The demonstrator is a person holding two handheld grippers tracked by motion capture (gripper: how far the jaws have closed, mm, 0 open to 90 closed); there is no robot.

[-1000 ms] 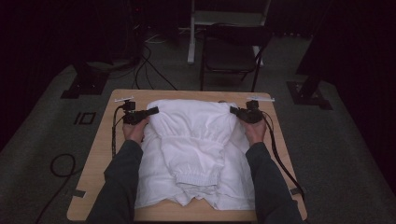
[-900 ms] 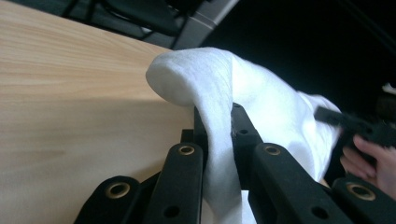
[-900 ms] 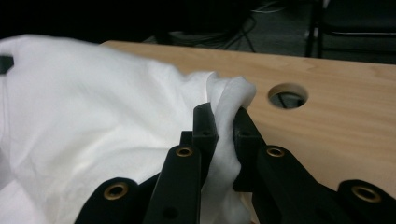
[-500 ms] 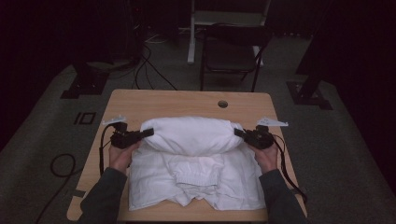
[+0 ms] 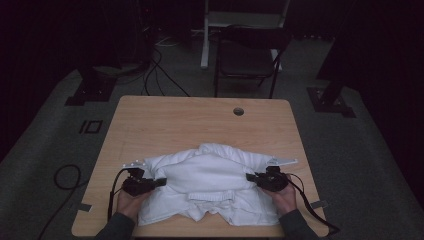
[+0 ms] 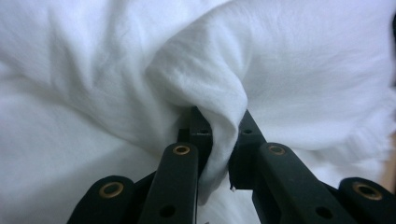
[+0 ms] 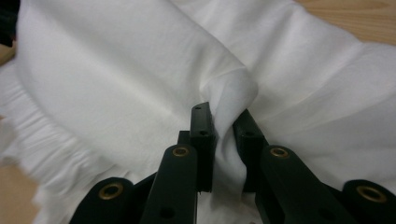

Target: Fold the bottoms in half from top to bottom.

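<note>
A white garment (image 5: 210, 185) lies bunched on the near half of the wooden table (image 5: 200, 120), its far part folded over toward the person. My left gripper (image 5: 162, 181) holds its left side and my right gripper (image 5: 248, 177) holds its right side. In the left gripper view the left gripper (image 6: 219, 123) pinches a fold of the white garment (image 6: 116, 70); its jaws have just been opening slightly, with the cloth still between them. In the right gripper view the right gripper (image 7: 223, 122) is shut on a ridge of the white garment (image 7: 116, 79).
A round hole (image 5: 238, 111) sits near the table's far edge. A dark chair (image 5: 250, 50) stands behind the table. Cables (image 5: 65, 175) lie on the floor at the left. Bare wood stretches across the far half of the table.
Both hands have drawn back from the far part of the table toward the person and lower, pulling the garment's far edge over its near part.
</note>
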